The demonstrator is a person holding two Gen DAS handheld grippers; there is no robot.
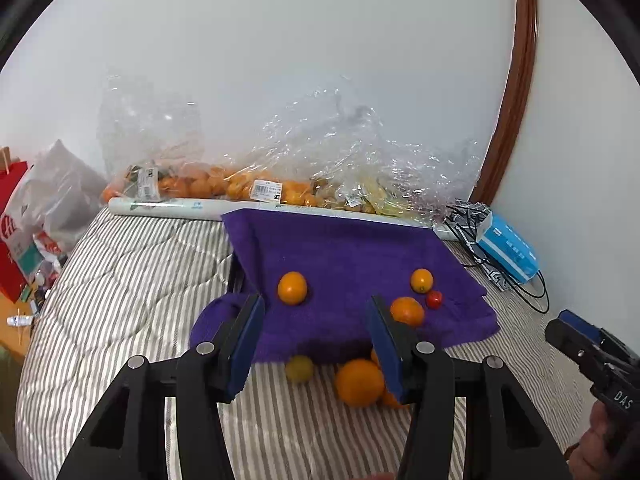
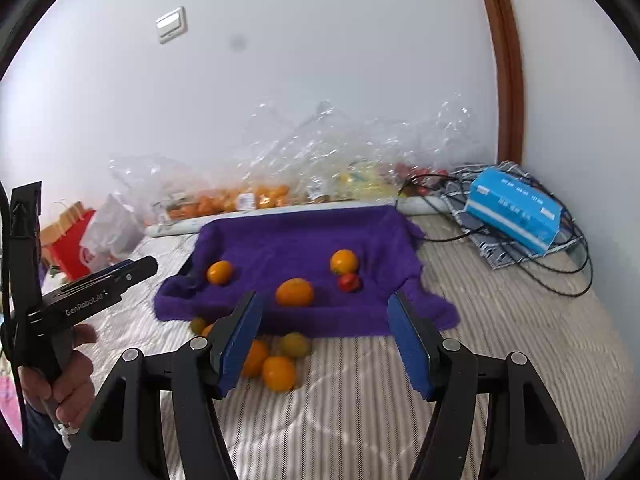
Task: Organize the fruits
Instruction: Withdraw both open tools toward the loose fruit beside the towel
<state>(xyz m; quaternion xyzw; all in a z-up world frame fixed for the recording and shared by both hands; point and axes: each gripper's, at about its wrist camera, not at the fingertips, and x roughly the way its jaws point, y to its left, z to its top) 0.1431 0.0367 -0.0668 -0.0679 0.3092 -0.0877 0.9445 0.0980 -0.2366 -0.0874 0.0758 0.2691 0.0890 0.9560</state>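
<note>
My left gripper [image 1: 316, 344] hangs with its blue-padded fingers [image 1: 248, 344] spread wide and nothing between them, over a striped quilt [image 1: 132, 280]; my right gripper [image 2: 324, 340] is likewise wide apart and carries nothing. Seen from the right wrist, the side of my left tool reads "GenRobot.AI"; from the left wrist, the right tool's body shows the letters "DAS". Just ahead of my left fingers, a large orange [image 1: 359, 382] lies on the quilt touching the inner face of the right-hand pad, with a yellow-green fruit [image 1: 299, 368] beside it, between the pads. Beyond them a purple towel [image 1: 352, 248] carries three oranges: one [image 1: 292, 288] toward its left, one [image 1: 407, 311] just past my right-hand fingertip, and one [image 1: 421, 280] farther back, next to a small red tomato [image 1: 434, 299]. Behind the towel lies a white paper roll [image 1: 168, 208], then clear bags of fruit [image 1: 224, 186] with price stickers too small to read, against the wall. A blue tissue pack [image 1: 508, 252] sits on the far right among black cables [image 1: 532, 292].
</note>
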